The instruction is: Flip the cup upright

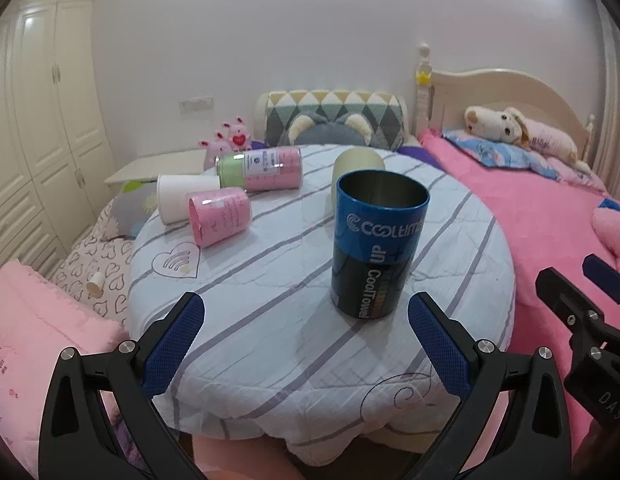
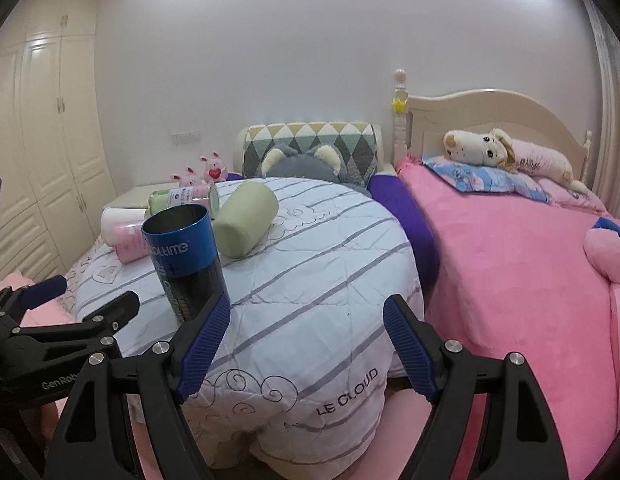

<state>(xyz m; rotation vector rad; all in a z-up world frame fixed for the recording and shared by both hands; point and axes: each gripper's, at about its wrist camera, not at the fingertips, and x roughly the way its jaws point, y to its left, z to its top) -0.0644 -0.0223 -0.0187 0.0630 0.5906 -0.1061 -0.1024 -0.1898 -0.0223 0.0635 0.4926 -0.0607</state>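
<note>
Both tongs sit closest to view, and both are spread wide with nothing between their blue pads. Left tongs (image 1: 305,320) hover low over the near edge of the round tabletop (image 1: 269,360), a little short of the blue cup (image 1: 376,244); right tongs (image 2: 305,320) hover just to its right, over bare striped cloth.

Largest item: the pink bed (image 2: 510,280) to the right, touching or just beside the tabletop, with a stuffed dog (image 2: 506,152) on its pillow. White wardrobes (image 1: 49,120) line the left wall.

Next: the tabletop, under a white quilt with grey stripes.

Blue cup: standing on its base near the front centre of the tabletop, open mouth up, metal interior visible. It is free of both tongs. Judgement: for this cup the flip appears complete and released.

Remaining containers, all behind it:
- Green cup (image 2: 245,220), lying on its side just behind the blue cup.
- Green-and-pink canister (image 1: 259,168), on its side at the far left.
- White cup (image 1: 181,198), on its side, beside the pink one; whether they touch I cannot tell.
- Pink cup (image 1: 219,216), on its side, mouth toward the front left.

Smallest: a small paper cup (image 1: 95,282) on the heart-print bedding left of the tabletop.

Judgement: one vessel upright, four on the tabletop not yet righted. If the task covers only one cup, little is left beyond pulling the tongs clear.
</note>
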